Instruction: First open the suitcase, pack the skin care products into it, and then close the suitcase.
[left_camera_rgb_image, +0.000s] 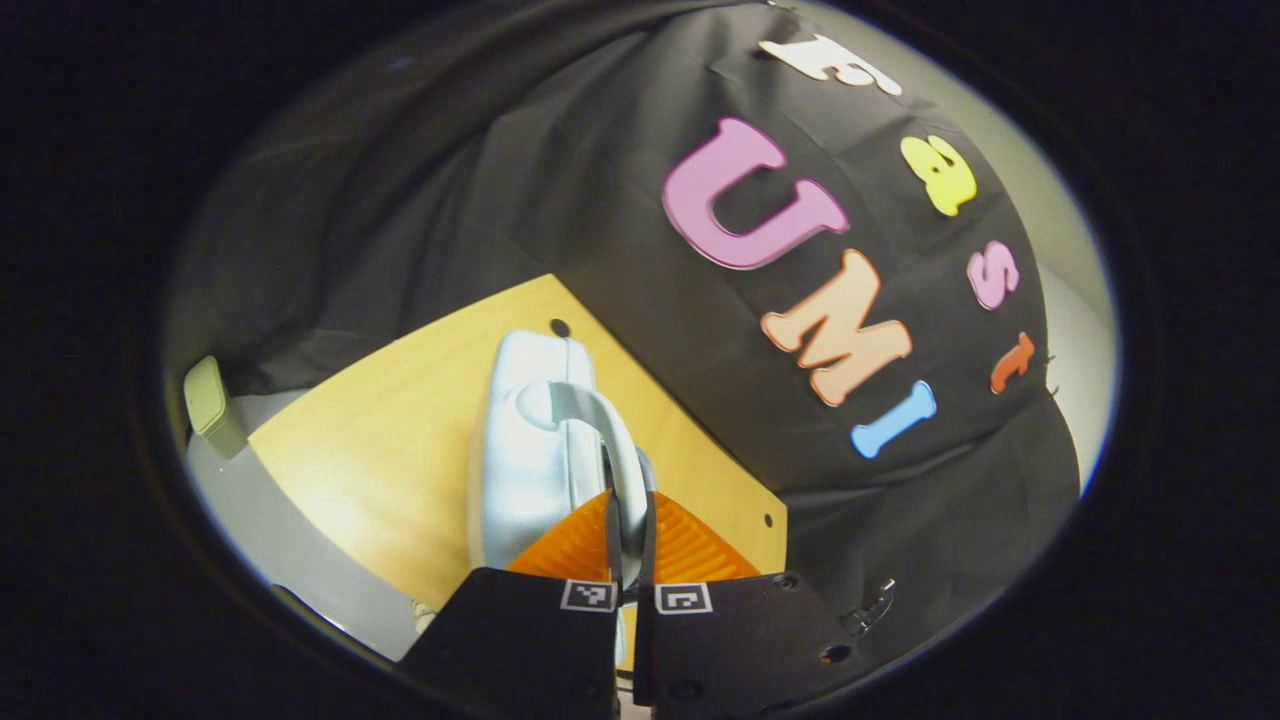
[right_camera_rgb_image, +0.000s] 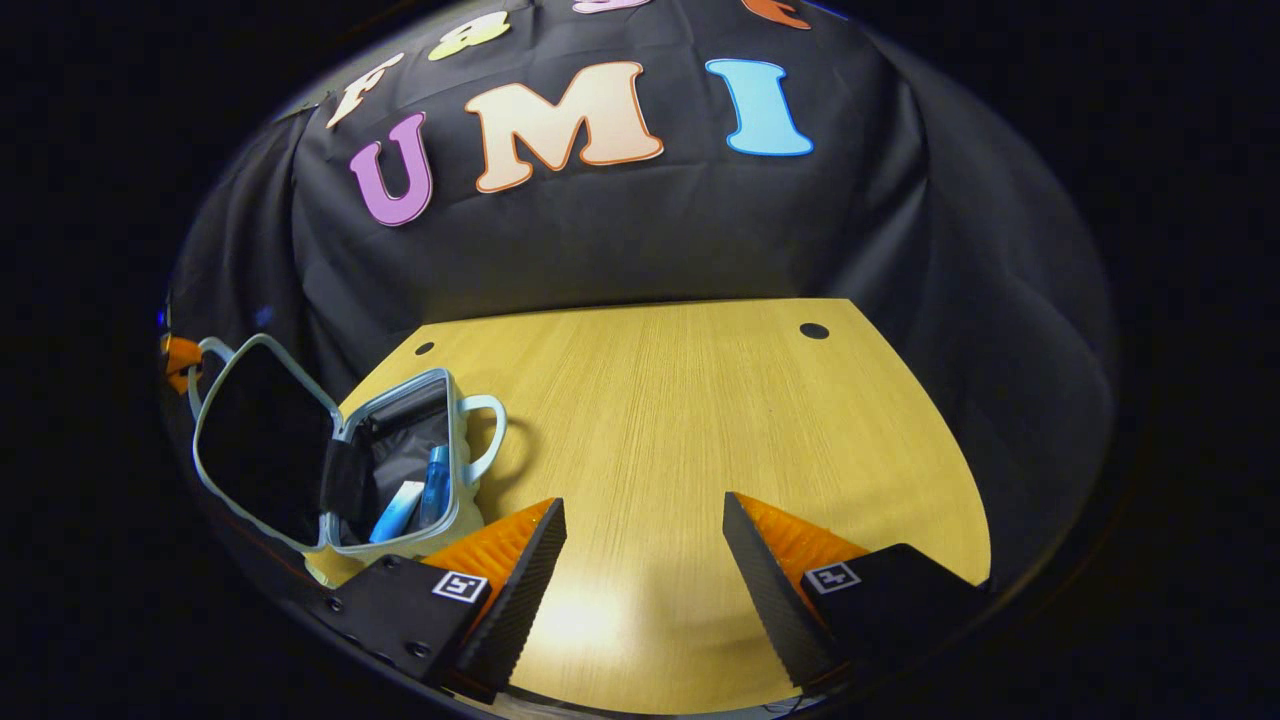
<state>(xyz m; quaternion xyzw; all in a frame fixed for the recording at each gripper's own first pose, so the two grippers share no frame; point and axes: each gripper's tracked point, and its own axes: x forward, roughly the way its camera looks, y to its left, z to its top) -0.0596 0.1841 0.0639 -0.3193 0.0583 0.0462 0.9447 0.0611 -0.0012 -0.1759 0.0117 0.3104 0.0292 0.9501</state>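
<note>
- The suitcase (right_camera_rgb_image: 340, 450) lies open at the near left corner of the surface (right_camera_rgb_image: 680, 420), lid raised.
- Two skin care products (right_camera_rgb_image: 415, 500) lie inside it, so packing looks done; closing remains.
- The left tongs (left_camera_rgb_image: 630, 540) are pinching the lid's handle (left_camera_rgb_image: 600, 430), probably to swing it shut.
- The right tongs (right_camera_rgb_image: 640, 560) are spread, holding nothing, just right of the suitcase.
</note>
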